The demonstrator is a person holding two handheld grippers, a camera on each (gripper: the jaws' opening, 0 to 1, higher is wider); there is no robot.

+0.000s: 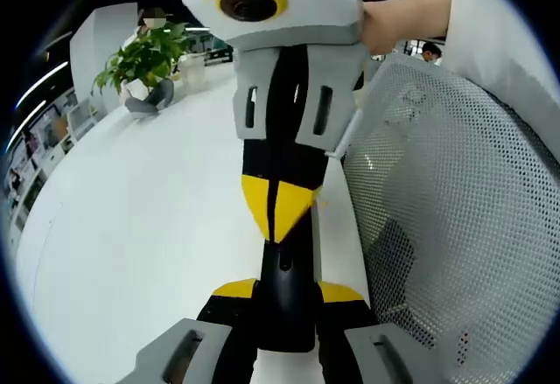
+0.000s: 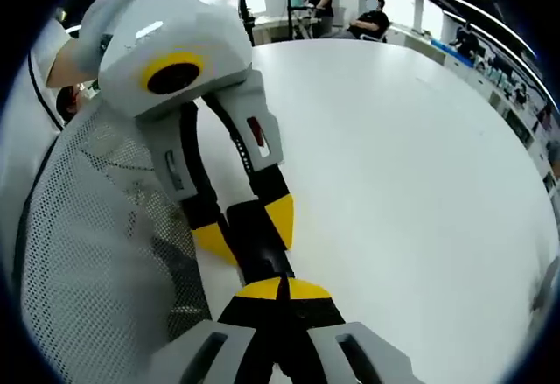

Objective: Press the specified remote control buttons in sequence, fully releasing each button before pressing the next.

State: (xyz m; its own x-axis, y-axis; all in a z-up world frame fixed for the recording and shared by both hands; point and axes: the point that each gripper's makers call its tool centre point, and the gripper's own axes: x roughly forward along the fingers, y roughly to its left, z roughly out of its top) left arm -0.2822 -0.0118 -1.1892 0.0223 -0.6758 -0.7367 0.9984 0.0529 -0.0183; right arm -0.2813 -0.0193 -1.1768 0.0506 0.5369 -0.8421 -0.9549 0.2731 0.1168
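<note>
A slim black remote control (image 1: 285, 314) sits clamped between the yellow-tipped jaws of my left gripper (image 1: 287, 292), which is shut on it. My right gripper (image 1: 278, 213) comes down from the top of the left gripper view, jaws closed together, its yellow tips meeting the remote's upper end. In the right gripper view, my right gripper (image 2: 280, 289) is shut just over the remote (image 2: 256, 248), which the left gripper (image 2: 248, 231) grips from both sides. The remote's buttons are hidden.
A large white table (image 1: 149, 226) spreads under both grippers. A white mesh chair back (image 1: 455, 209) stands close beside them (image 2: 96, 253). A potted plant (image 1: 144, 56) sits at the table's far end. A hand (image 1: 394, 21) holds the right gripper. People (image 2: 367, 18) sit far off.
</note>
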